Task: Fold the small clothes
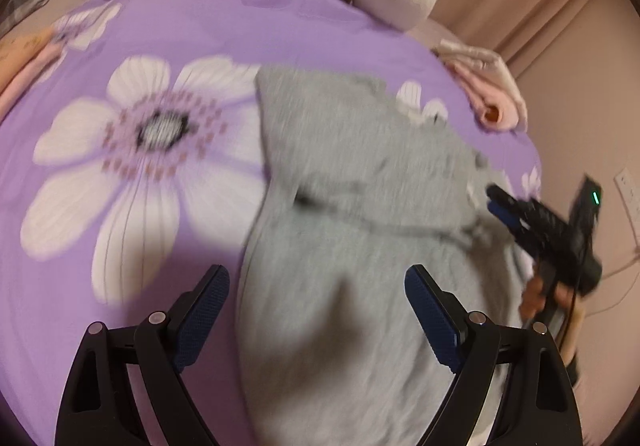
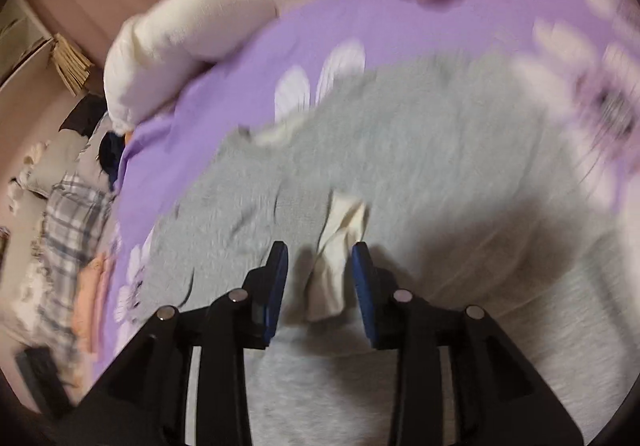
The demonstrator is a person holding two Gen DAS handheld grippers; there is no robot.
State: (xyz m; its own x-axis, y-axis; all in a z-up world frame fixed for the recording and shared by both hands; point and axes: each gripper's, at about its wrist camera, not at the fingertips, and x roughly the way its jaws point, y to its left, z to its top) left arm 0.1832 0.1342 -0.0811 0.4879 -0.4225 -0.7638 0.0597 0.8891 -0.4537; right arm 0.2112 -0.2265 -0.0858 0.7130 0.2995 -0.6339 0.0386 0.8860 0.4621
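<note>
Left wrist view: left gripper (image 1: 316, 306) hangs with jaws wide and empty above the near part of the grey garment (image 1: 352, 214), free for the next grasp. Right gripper (image 2: 320, 278), at the garment's right edge, stands partly open around a cream label (image 2: 340, 246) without pinching it. Beyond the garment, the purple floral sheet (image 1: 180, 26) gives a flat folding surface.

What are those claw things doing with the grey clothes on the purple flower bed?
A person holds a gripper in each hand to fold a grey garment that lies on the purple flowered bedspread. The left gripper is wide open above the garment, holding nothing. The right gripper is partly open at the garment's other end, with a cream patch of cloth showing between its fingers; the blur hides whether they pinch it. The garment is not yet neatly folded.
</note>
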